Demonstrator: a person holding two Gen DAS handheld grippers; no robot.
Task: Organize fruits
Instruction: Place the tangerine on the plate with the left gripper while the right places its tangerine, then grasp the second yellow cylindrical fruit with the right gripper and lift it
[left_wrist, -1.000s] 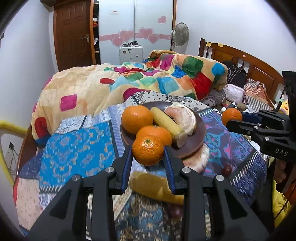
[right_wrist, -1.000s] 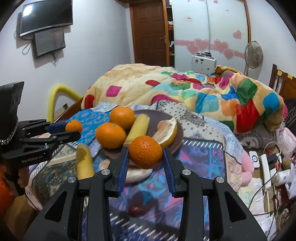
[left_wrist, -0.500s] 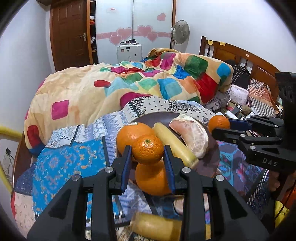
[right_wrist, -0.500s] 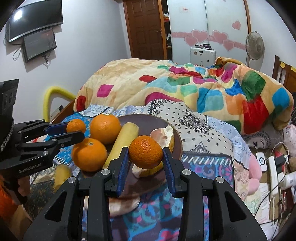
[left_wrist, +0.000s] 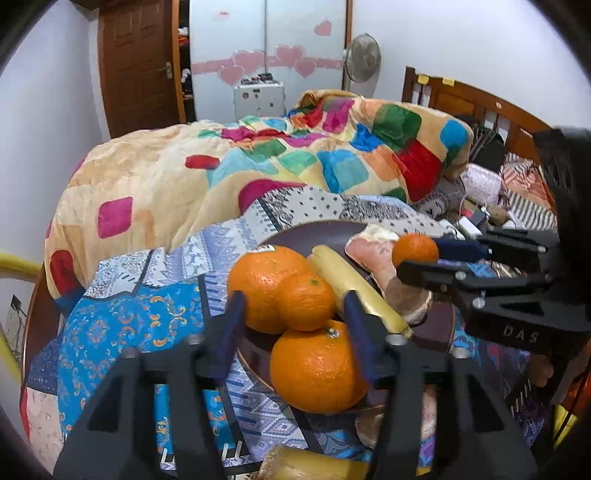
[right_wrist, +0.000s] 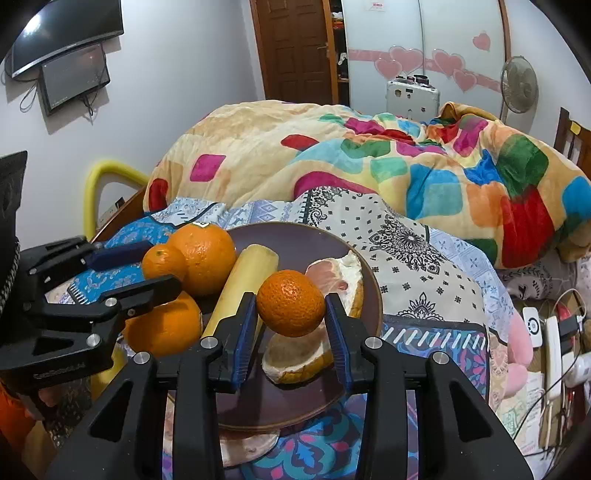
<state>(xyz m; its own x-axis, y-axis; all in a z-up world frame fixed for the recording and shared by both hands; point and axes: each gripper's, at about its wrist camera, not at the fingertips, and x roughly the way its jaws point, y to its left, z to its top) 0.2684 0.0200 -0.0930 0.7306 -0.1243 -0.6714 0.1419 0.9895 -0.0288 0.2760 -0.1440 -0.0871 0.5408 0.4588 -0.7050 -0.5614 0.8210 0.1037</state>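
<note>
Through the left wrist camera we see our left tool (left_wrist: 291, 321), its jaws just having spread, standing released around a small orange (left_wrist: 306, 302) that lies on the brown plate (left_wrist: 325, 230) against two larger oranges. A sticker tops the rear one, its print too small to read. A banana (left_wrist: 356, 286) lies lengthwise, pointing toward the far rim. "DAS" shows on the right tool.

Through the right wrist camera, our right tool (right_wrist: 291, 312) is clenched on a tangerine (right_wrist: 291, 303), held above the plate's near half, over a grapefruit piece (right_wrist: 341, 275). The left tool's body reads "GenRobot.AI", faintly.
</note>
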